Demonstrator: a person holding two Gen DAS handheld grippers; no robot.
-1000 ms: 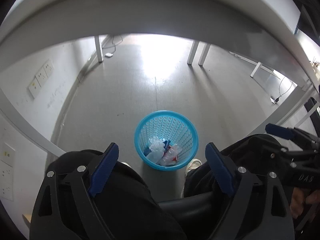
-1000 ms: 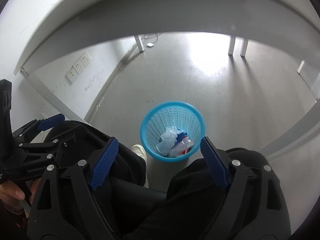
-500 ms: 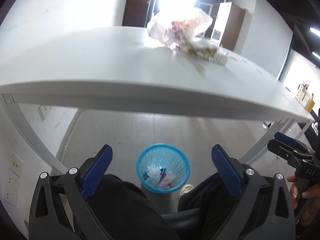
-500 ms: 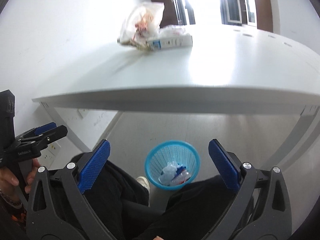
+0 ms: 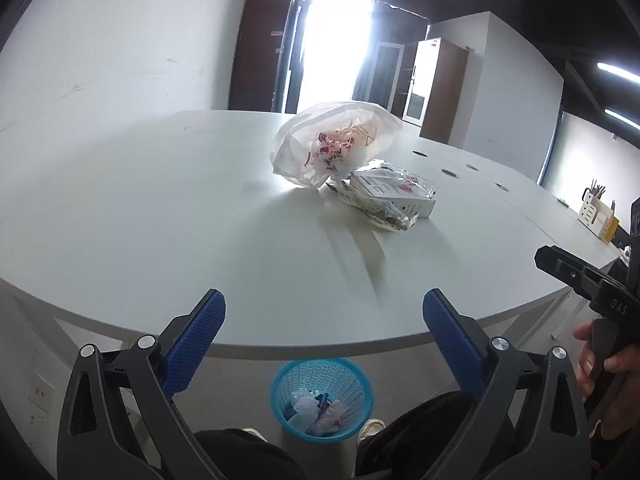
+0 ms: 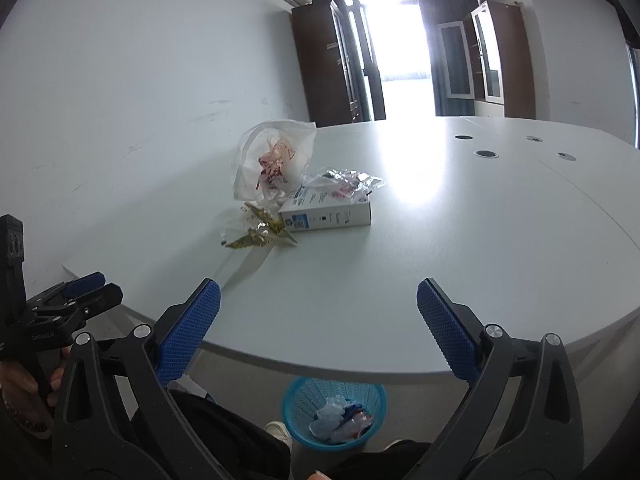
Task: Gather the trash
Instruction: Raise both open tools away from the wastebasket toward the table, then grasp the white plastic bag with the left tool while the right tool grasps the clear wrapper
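1. On the white table (image 5: 160, 208), left wrist view: crumpled plastic bag (image 5: 334, 146) near the middle, white carton (image 5: 394, 196) just beside it, clear and foil wrappers (image 5: 384, 216) touching the carton's near side. All well apart from the left gripper (image 5: 324, 318), whose jaws stand wide apart and hold nothing.
2. Below the table edge, same view: blue mesh basket (image 5: 322, 394) on the floor, already part filled with scraps.
3. Right wrist view: same heap, bag (image 6: 274, 164) at the far side, carton (image 6: 326, 216) lying flat, yellow foil wrapper (image 6: 262, 234) nearest. Right gripper (image 6: 318, 314) likewise spread, empty, short of the heap. Basket (image 6: 334, 412) directly beneath.
4. Handling, judged: bag light, soft, apt to slip; best pinched at a gathered fold near the top. Carton stiff, probably light; best taken across the narrow sides. Wrappers flimsy; contents of the bag not clear enough to name.
5. Surface and room: tabletop smooth, bare, strongly glared by the bright doorway (image 6: 400, 48); cable holes (image 6: 486, 154) at the far right; dark cabinets along the rear wall.
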